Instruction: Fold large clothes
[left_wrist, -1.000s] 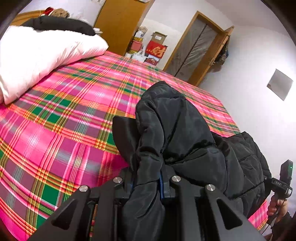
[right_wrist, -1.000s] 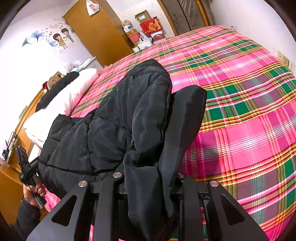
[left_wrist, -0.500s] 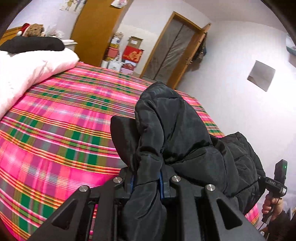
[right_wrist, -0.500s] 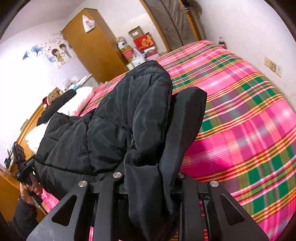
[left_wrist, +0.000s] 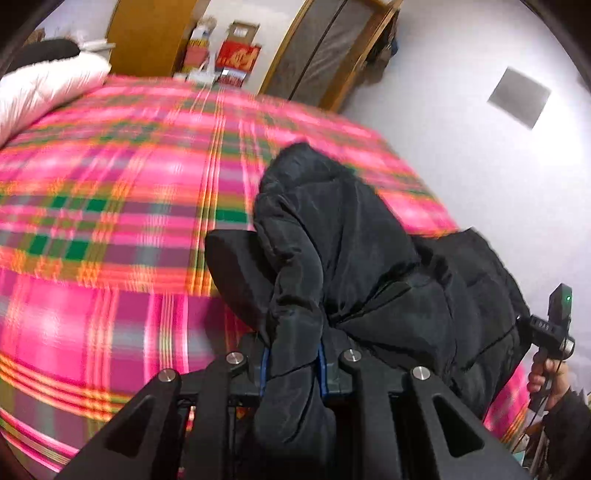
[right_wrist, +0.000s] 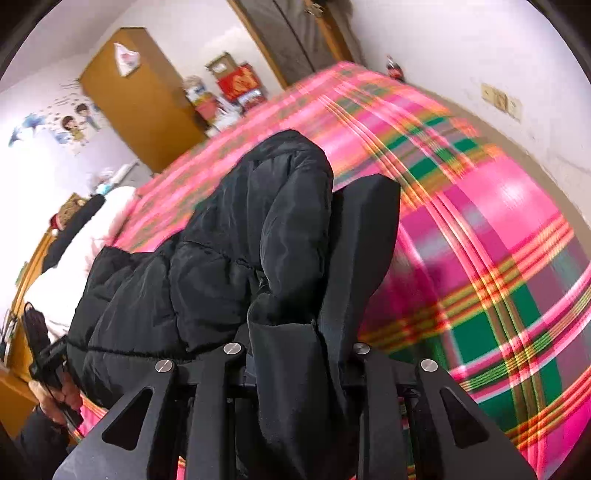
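Note:
A black puffer jacket (left_wrist: 362, 258) hangs between my two grippers above a bed with a pink, green and orange plaid cover (left_wrist: 110, 206). My left gripper (left_wrist: 291, 295) is shut on one edge of the jacket; the padded fabric bulges out over its fingers. My right gripper (right_wrist: 314, 280) is shut on the other edge of the jacket (right_wrist: 207, 280). The right gripper's handle and the hand on it show at the right edge of the left wrist view (left_wrist: 554, 332). The plaid cover (right_wrist: 498, 258) is blurred in both views.
A white duvet (left_wrist: 40, 92) and a dark pillow lie at the head of the bed. A wooden wardrobe (right_wrist: 136, 99), stacked boxes (left_wrist: 236, 59) and a door (left_wrist: 325, 55) stand past the far side. A white wall (left_wrist: 480, 155) runs along the right.
Both grippers have swung upward and forward with the jacket. The bed looks lower and is now blurred. The grip on the jacket is unchanged.

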